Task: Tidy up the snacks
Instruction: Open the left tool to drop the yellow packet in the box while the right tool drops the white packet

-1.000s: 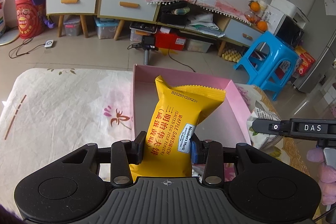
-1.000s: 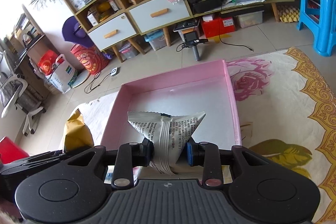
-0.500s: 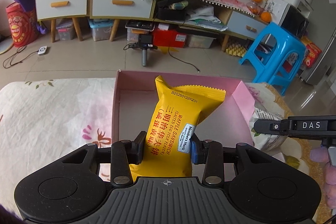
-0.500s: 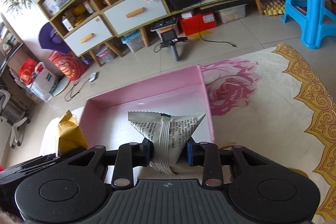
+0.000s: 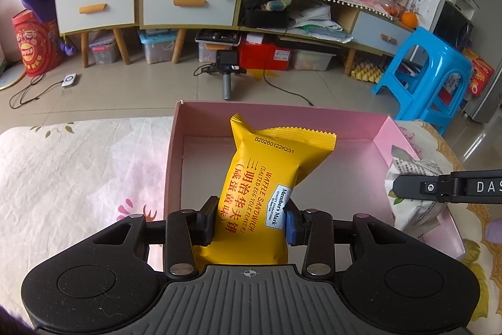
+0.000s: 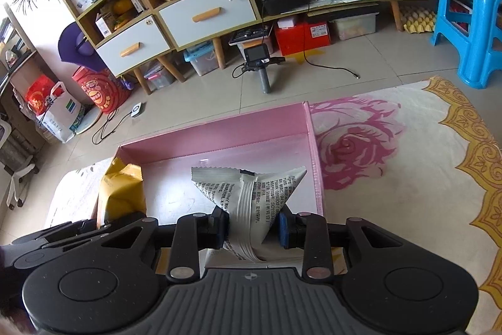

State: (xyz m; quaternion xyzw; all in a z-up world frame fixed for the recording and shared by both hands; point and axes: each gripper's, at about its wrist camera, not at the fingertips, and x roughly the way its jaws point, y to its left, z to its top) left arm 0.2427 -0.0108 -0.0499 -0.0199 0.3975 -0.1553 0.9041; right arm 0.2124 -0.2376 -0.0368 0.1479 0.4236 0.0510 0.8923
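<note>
My left gripper (image 5: 249,220) is shut on a yellow waffle sandwich packet (image 5: 263,190) and holds it upright over the left part of the open pink box (image 5: 282,118). My right gripper (image 6: 252,228) is shut on a white printed snack packet (image 6: 251,193) and holds it over the box's right part (image 6: 310,140). In the right wrist view the yellow packet (image 6: 120,193) shows at the box's left wall. In the left wrist view the white packet (image 5: 414,197) shows at the box's right wall.
The box sits on a table with a floral cloth (image 5: 78,165), pink rose and gold pattern on the right (image 6: 408,165). Beyond the table's far edge are the tiled floor, a small tripod (image 5: 227,74), cabinets with drawers (image 5: 185,2) and a blue stool (image 5: 429,77).
Both grippers have moved forward and lower towards the box while keeping hold of their packets. The box now looks larger and closer in both views.
</note>
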